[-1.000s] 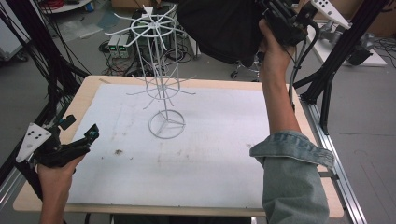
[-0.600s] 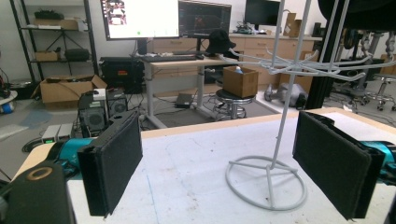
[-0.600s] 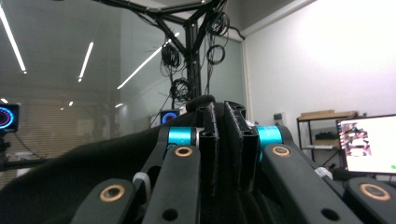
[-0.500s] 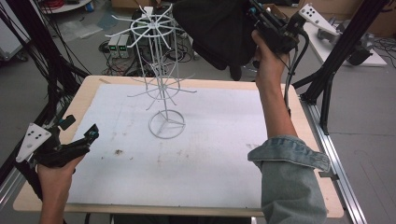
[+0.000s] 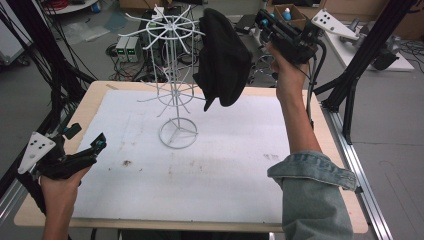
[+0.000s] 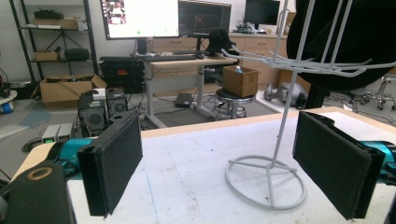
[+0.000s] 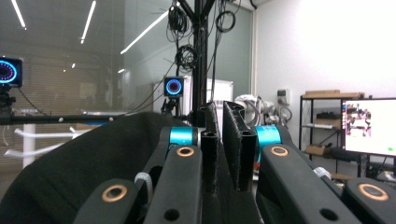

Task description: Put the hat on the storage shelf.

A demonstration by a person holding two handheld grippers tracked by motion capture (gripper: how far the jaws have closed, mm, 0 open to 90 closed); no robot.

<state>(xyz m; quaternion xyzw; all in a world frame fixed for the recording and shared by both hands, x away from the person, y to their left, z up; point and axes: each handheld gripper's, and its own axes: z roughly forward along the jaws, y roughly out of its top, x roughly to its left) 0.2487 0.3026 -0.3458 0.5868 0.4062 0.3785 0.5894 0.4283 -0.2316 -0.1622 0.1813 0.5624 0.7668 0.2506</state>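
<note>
A white wire rack (image 5: 172, 90) stands on its ring base at the middle back of the table. Held high, my right gripper (image 5: 265, 22) is shut on the edge of a black cap (image 5: 222, 60), which hangs just right of the rack's top ring. In the right gripper view the jaws (image 7: 219, 121) stand nearly together with black fabric pinched between them, and the cap (image 7: 84, 158) bulges to their left. Low by the table's left edge, my left gripper (image 5: 87, 136) is open and holds nothing. Its wide-apart jaws (image 6: 219, 130) frame the rack's pole (image 6: 280, 135) farther off, with the cap (image 6: 373, 46) above.
A white mat (image 5: 225, 165) covers the wooden tabletop. Black frame posts (image 5: 360, 65) rise at the right and left sides. Desks, monitors and a cardboard box (image 6: 239, 80) stand beyond the far edge.
My right hand has carried the black cap leftward from the far right corner to just beside the rack's top ring. The left gripper has stayed put.
</note>
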